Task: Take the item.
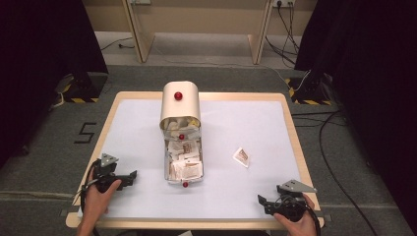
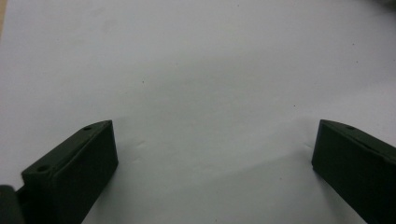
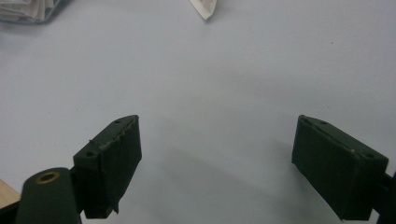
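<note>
We start at the left gripper (image 2: pixel 212 149): in its own view our two black jaws stand wide apart with nothing between them, and beyond them lies bare white table cover (image 2: pixel 201 60). The high view adds what that camera misses: the left gripper (image 1: pixel 129 178) sits low near the front left of the table, held in the left hand (image 1: pixel 96 199), its jaws pointing toward the middle, with the grey three-cornered plate on top.

The right gripper (image 3: pixel 217 149) is likewise spread wide and empty in its own view. Ahead of its jaws, at the top edge, we see the pointed corner of a small packet (image 3: pixel 204 8), well apart from the jaws, and at the top left a corner of the tin (image 3: pixel 28 11) with paper packets in it. From above we place the right gripper (image 1: pixel 263 201) at the front right corner of the table, in the right hand (image 1: pixel 295 221), jaws pointing left and a little forward.

The high view alone gives us the whole layout. The small packet (image 1: pixel 241 157) lies flat on the white table cover (image 1: pixel 246 118), by itself, between the tin and the right edge, nearer the right gripper than the left. The tin (image 1: pixel 168 173) is a long, narrow metal box at the table's middle, full of similar packets, with its rounded cream lid (image 1: pixel 180 105) swung open at the far end. Small red knobs show on the lid and at the near end of the tin. Both grippers are apart from the tin.
</note>
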`<act>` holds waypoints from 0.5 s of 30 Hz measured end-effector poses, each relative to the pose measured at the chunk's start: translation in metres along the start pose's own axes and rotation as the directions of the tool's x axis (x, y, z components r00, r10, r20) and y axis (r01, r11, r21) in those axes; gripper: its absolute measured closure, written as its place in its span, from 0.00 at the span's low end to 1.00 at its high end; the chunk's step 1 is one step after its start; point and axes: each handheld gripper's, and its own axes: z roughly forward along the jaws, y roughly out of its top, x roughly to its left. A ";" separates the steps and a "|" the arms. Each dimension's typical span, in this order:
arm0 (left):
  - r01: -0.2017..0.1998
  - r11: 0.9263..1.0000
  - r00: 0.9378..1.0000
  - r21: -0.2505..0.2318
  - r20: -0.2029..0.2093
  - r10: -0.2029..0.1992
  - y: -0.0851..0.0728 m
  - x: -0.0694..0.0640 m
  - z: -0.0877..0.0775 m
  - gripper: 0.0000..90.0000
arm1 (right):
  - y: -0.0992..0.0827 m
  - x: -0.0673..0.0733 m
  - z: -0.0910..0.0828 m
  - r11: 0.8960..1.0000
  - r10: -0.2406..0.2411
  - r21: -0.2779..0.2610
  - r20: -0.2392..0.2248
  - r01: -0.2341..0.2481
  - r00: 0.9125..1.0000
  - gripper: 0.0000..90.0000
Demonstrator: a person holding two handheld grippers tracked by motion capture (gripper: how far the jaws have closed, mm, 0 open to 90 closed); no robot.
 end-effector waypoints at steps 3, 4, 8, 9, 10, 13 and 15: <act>0.000 1.000 1.000 0.001 0.000 0.000 0.000 0.000 0.000 0.00 | -0.001 0.000 0.000 1.000 -0.008 0.006 0.003 0.008 1.000 0.18; 0.000 1.000 1.000 0.000 0.000 0.000 0.000 0.000 0.000 0.00 | -0.003 0.001 0.000 1.000 -0.014 0.016 0.001 0.014 1.000 0.18; 0.000 1.000 1.000 0.000 0.000 0.000 0.000 0.000 0.000 0.00 | -0.005 0.003 0.000 0.999 -0.039 0.024 0.015 0.038 0.999 0.18; -0.002 1.000 1.000 0.001 0.000 0.002 0.000 0.000 0.000 0.00 | -0.006 0.004 0.000 0.998 -0.052 0.023 0.020 0.052 0.998 0.18; 0.000 1.000 1.000 0.000 0.000 0.000 0.000 0.000 0.000 0.00 | -0.007 0.004 0.000 0.998 -0.063 0.023 0.025 0.062 0.998 0.17; 0.000 1.000 1.000 0.000 0.000 0.000 0.000 0.000 0.000 0.00 | -0.009 0.007 0.000 0.996 -0.085 0.026 0.041 0.084 0.996 0.17; -0.001 1.000 1.000 0.000 0.000 0.001 0.000 0.000 0.000 0.00 | -0.010 0.009 0.000 0.993 -0.112 0.030 0.050 0.110 0.992 0.17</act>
